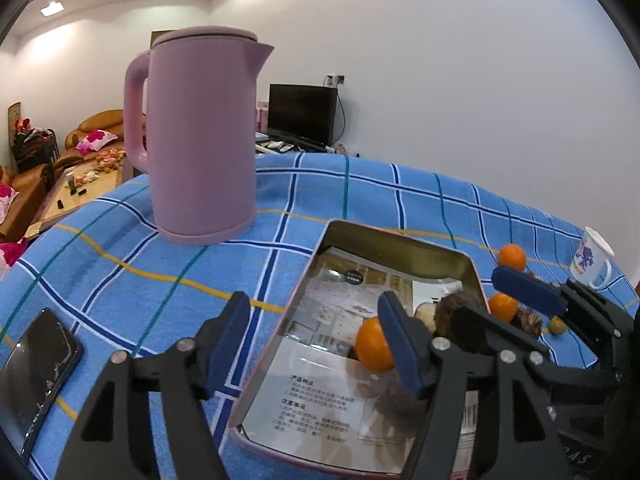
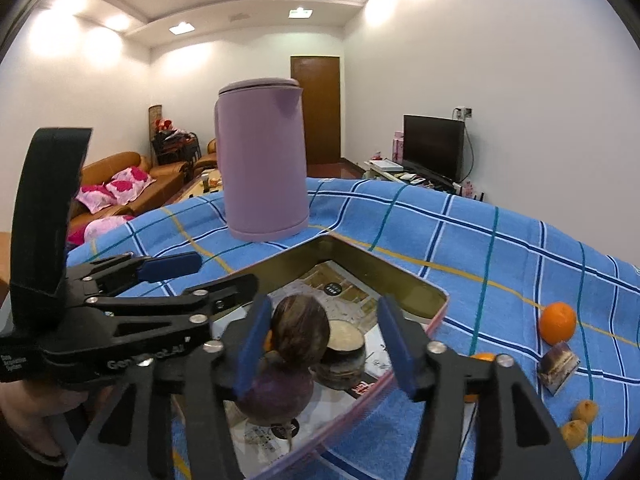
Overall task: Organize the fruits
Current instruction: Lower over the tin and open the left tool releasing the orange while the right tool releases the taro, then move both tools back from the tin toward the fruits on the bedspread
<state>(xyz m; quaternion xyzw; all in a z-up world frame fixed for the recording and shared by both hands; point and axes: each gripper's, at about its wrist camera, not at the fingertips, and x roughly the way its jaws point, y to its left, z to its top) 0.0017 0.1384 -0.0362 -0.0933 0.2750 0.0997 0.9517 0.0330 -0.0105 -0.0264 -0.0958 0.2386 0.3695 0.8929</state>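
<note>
Bystanders on the checked cloth

A pink kettle (image 1: 200, 136) stands upright on the blue tablecloth (image 1: 360, 192); a phone (image 1: 36, 372) lies near one edge, a mug (image 1: 592, 258) at the other.

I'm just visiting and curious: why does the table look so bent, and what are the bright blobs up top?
Left wrist view: the fisheye lens bows the blue cloth and leans the kettle; black corners are the lens rim. Right wrist view: ceiling lights flare into white glare on the walls, the tin mirrors its paper lining, and the dark fruit close between the open fingers looks soft.
</note>
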